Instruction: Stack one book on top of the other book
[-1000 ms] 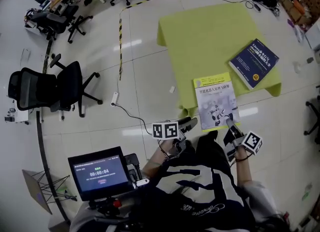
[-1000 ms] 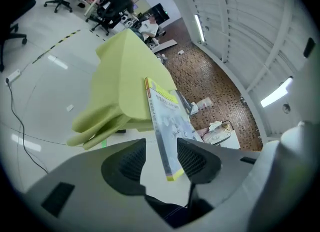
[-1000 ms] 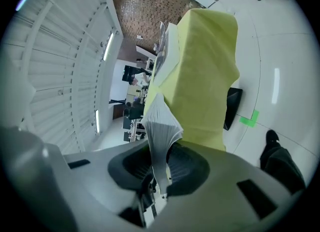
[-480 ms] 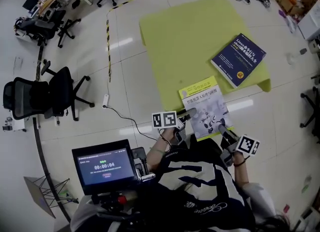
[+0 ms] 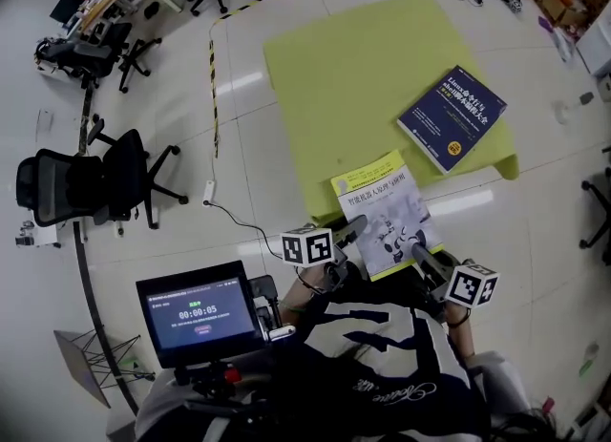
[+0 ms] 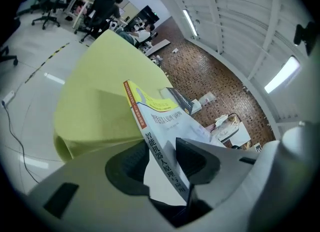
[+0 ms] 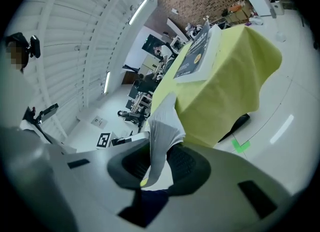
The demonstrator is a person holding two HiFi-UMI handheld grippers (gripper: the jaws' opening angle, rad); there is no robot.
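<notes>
Both grippers on the white book [image 5: 382, 213]. It sits at the near edge of the table [image 5: 344, 68], which has a yellow-green cloth draped over it. The book's far end is over the cloth, its near end sticks out past the edge toward the person, and the cover faces up. Left gripper [image 5: 352, 230] comes in from the spine side: the spine stands between its jaws, which are wide but filled by the book's thickness, one pad on the cover and the other under the back. Those jaws have just been closing onto it. Right gripper [image 5: 419, 253] is on the opposite, page-edge side near the corner. Its jaws are narrow and pinch a thin curved bunch of pages and cover. They have just eased open a touch, but the pages are clamped between the pads. Whether the book's far end touches the cloth, can't tell. The blue book [image 5: 452, 117] lies flat on the cloth toward the far right corner of the table, cover up, well apart from the white one, so nothing is stacked yet. Marker cubes sit behind each set of jaws, left one [image 5: 307, 246] and right one [image 5: 473, 285]. Screen [image 5: 196, 314] on the chest rig is lit. Black chair [image 5: 91, 182] is on the floor far left, and striped tape [image 5: 215, 82] runs along the tiles beside the table.
</notes>
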